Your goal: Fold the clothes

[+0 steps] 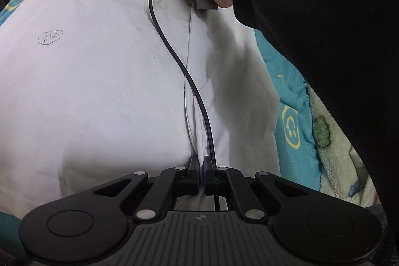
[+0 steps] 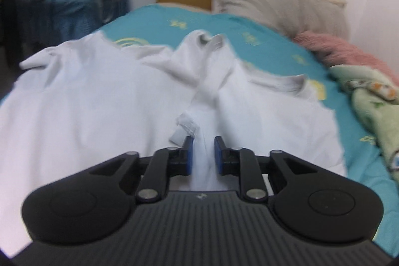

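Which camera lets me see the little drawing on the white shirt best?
The left wrist view. The little drawing, a small dark outline, shows sharply there on the white shirt, left of the black cable. The right wrist view shows the same shirt spread on the bed, but it is blurred and no drawing can be seen.

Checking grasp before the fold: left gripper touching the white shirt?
Touching. Left wrist view: left gripper is closed on a white shirt fold, pinched between both pads.

Shirt (image 2: 99,96) on bed (image 2: 274,46)
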A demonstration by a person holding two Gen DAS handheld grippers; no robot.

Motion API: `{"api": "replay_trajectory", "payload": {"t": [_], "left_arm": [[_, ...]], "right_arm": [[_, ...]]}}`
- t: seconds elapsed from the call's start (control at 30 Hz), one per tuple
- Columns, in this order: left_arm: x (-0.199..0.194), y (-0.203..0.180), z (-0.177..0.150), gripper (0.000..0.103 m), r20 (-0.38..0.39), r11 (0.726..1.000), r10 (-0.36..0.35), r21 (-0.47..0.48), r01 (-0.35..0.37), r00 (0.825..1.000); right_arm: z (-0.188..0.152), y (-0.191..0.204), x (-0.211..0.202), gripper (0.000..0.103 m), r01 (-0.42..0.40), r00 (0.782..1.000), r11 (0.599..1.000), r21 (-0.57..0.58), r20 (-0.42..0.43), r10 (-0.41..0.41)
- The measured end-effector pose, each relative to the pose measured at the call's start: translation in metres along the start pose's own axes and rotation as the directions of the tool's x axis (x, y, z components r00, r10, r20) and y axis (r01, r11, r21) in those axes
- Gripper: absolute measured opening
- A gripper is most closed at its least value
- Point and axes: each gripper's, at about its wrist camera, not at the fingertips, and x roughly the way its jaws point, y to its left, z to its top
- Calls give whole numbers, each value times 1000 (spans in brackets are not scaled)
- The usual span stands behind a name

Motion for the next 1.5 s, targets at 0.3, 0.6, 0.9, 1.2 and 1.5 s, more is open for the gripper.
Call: {"api": "replay_trajectory", "payload": {"t": [0.3,0.6,0.9,1.2,1.5], "left_arm": [[-10,-1,-4,3,29,1000,9,-3,-9,1000],[-19,2,-1,20,35,997,65,41,-67,997],[-40,-22,-6,72,132,973,115,184,-138,985],[-108,-45,-23,80,432,936,110,258,-239,895],[-136,-65,-54,80,566,920,61,287,-266,822]], "right_arm": [[9,9,-48,8,-134,987,990,-42,83,138],[-8,12,-55,11,-132,991,991,-29,21,133],[1,-8,-110,77,-120,987,993,4,109,119],[-2,-57,-192,77,-69,981,996,50,184,58],[-21,-108,-276,77,-70,964,978,199,265,15]]}}
